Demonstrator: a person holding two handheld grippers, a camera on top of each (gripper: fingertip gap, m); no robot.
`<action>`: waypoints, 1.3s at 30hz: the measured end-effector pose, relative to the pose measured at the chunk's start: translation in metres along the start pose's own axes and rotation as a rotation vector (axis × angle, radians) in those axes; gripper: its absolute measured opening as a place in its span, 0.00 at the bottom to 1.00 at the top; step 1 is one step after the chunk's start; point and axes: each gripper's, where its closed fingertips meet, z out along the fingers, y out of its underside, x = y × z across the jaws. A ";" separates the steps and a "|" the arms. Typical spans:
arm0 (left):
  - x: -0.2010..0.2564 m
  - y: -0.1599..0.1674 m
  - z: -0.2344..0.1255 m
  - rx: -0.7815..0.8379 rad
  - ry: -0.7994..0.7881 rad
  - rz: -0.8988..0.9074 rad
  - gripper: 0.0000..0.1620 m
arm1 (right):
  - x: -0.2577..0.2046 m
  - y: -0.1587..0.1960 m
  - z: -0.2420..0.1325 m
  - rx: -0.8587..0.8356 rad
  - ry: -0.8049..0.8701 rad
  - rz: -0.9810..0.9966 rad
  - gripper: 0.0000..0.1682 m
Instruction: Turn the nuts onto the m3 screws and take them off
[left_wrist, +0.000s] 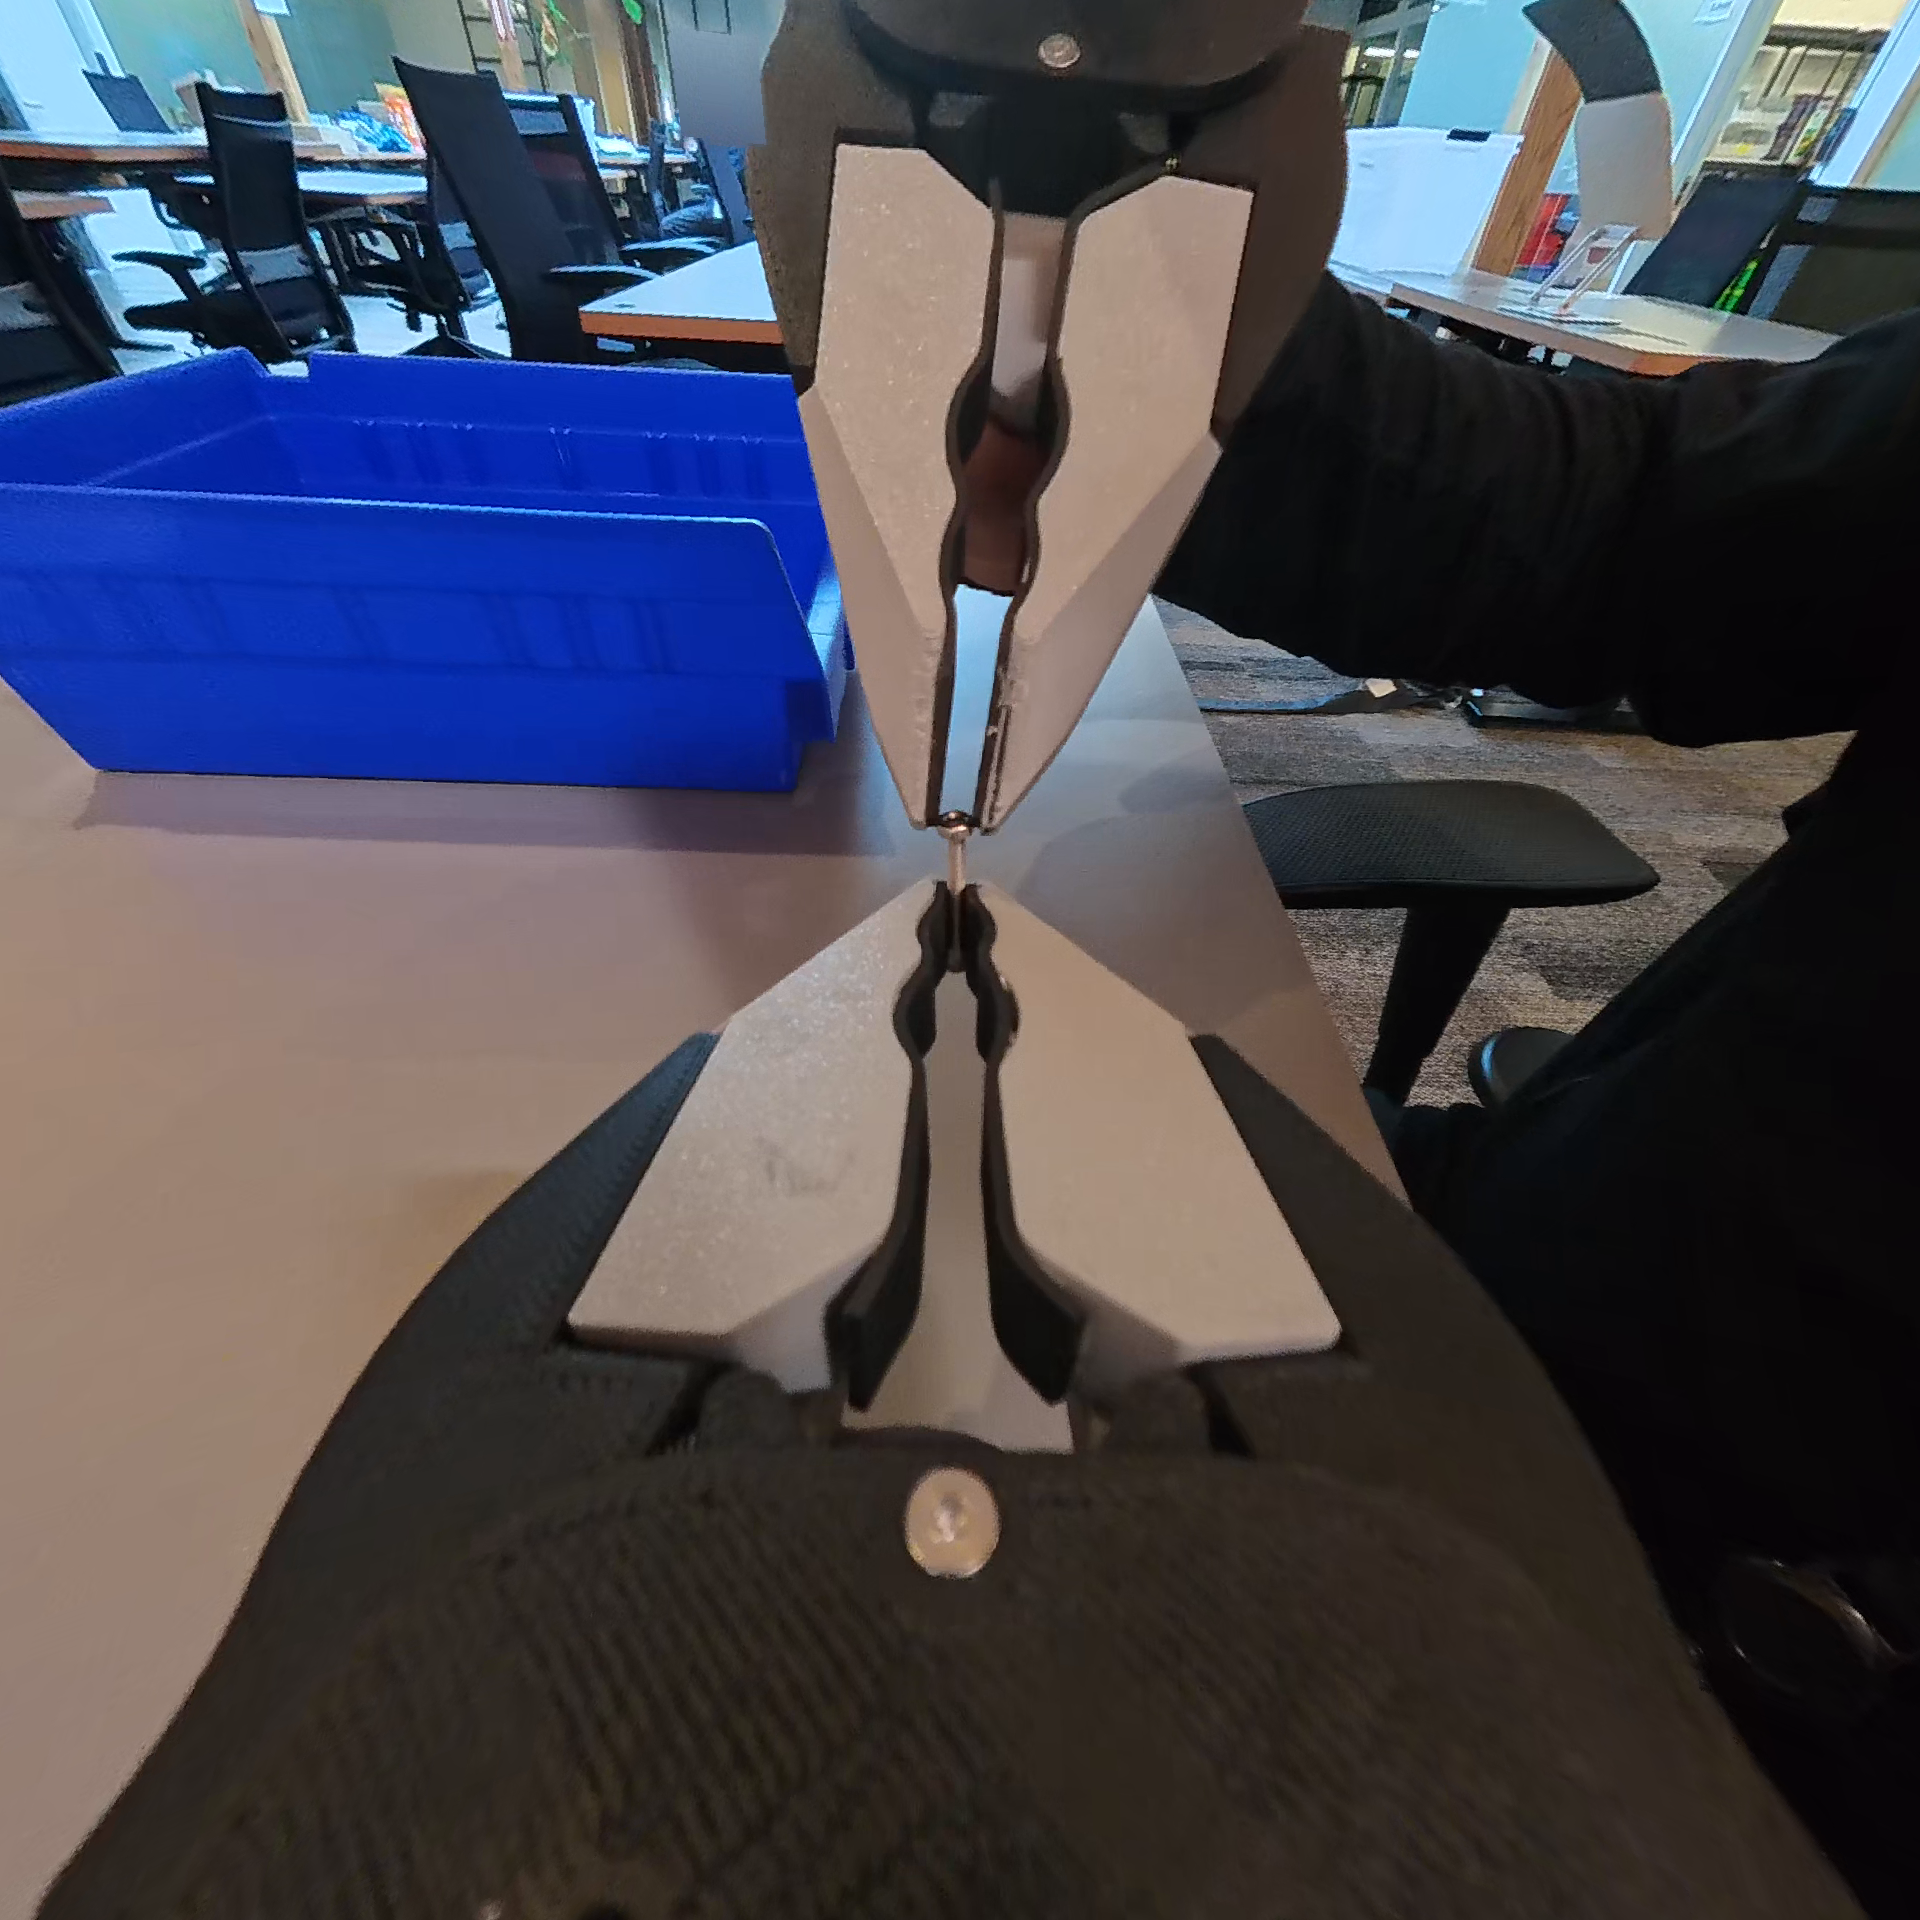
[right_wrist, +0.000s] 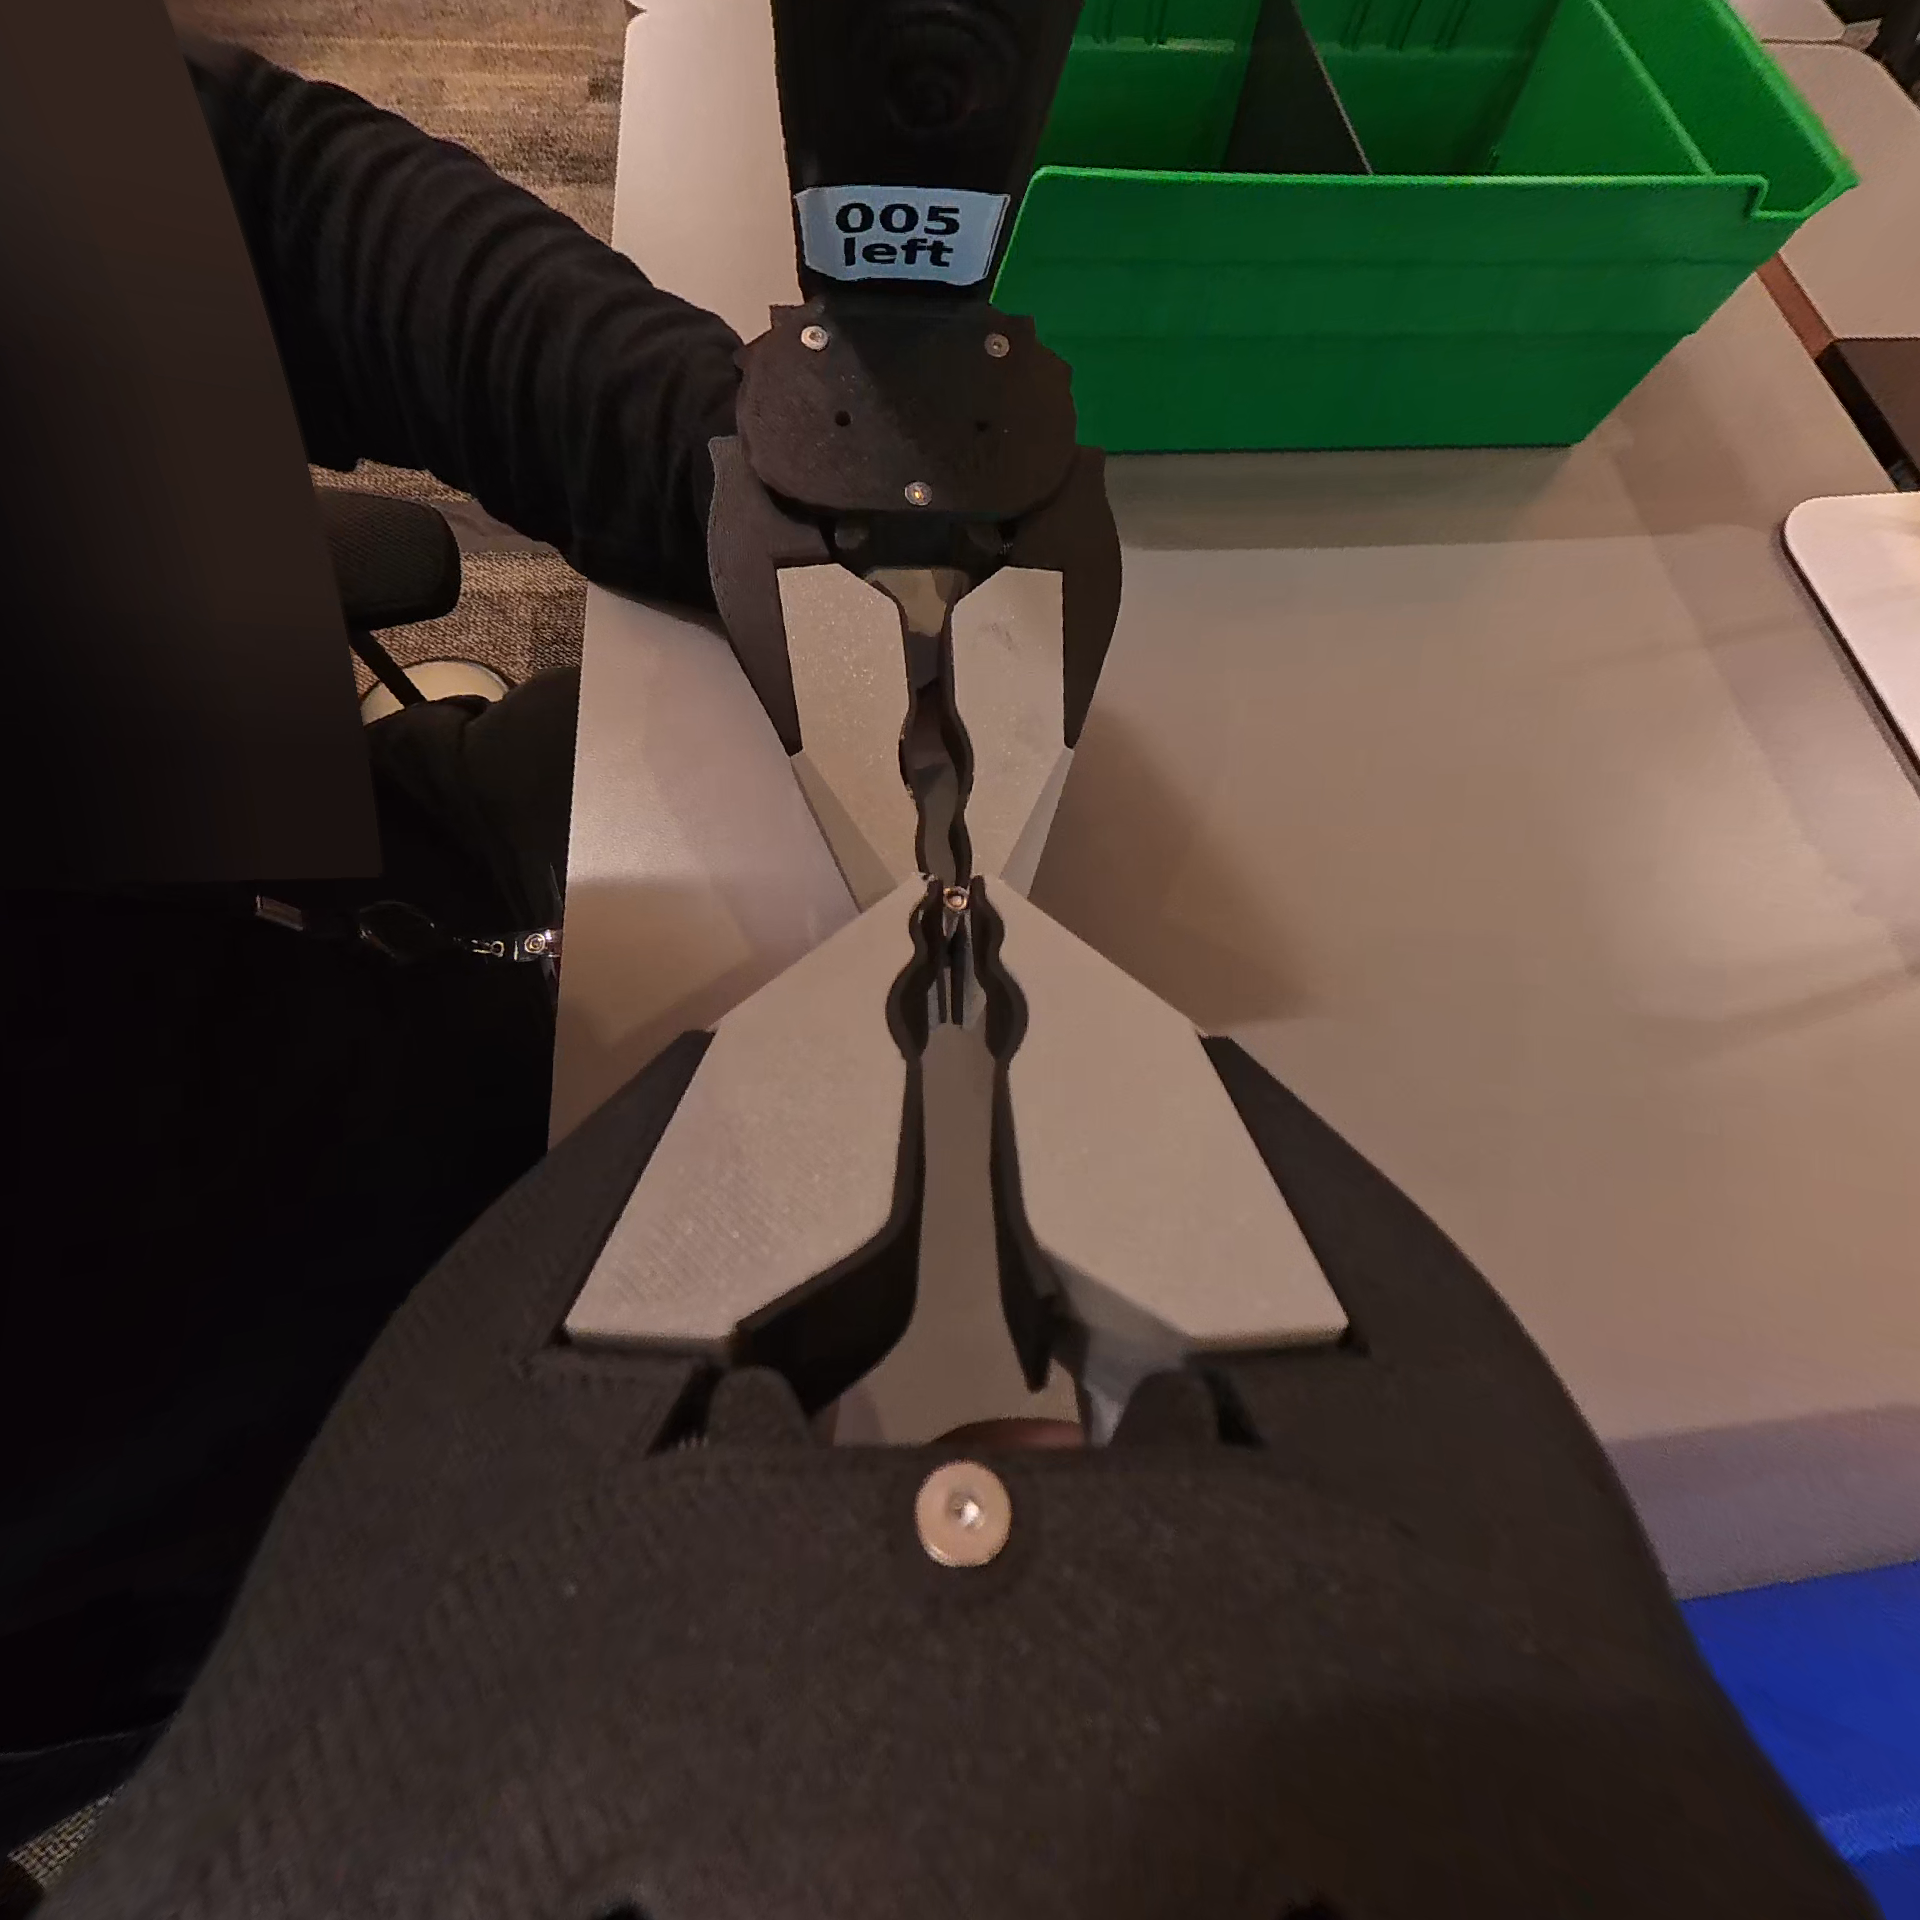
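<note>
In the left wrist view my left gripper (left_wrist: 954, 896) is shut on a thin silver M3 screw (left_wrist: 954, 862), which sticks out forward from its tips. My right gripper (left_wrist: 958, 823) comes in from the top, tip to tip with the left, and is shut on a small shiny nut (left_wrist: 956, 828) at the screw's far end. In the right wrist view my right gripper (right_wrist: 952, 902) pinches the nut (right_wrist: 954, 896), and the left gripper (right_wrist: 940, 868) meets it from above. Both are held above the grey table (left_wrist: 312, 1039). The screw's head is hidden.
A blue bin (left_wrist: 416, 603) stands on the table to the left in the left wrist view; its corner shows in the right wrist view (right_wrist: 1808, 1714). A green divided bin (right_wrist: 1351, 291) stands at the back right. A person's dark sleeve (left_wrist: 1507, 499), a chair armrest (left_wrist: 1455, 842) and a white board (right_wrist: 1860, 623) are nearby. Left and right tips are no more than a few centimetres apart.
</note>
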 end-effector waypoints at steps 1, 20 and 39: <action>0.000 0.000 0.000 -0.003 0.000 0.001 0.00 | 0.000 0.000 0.000 -0.002 0.002 -0.002 0.01; -0.007 0.004 0.001 -0.032 -0.050 -0.009 0.00 | 0.007 0.003 0.003 0.038 0.098 0.089 0.01; -0.015 0.009 0.003 -0.065 -0.141 -0.006 0.00 | 0.011 0.004 0.012 -0.023 0.262 0.160 0.01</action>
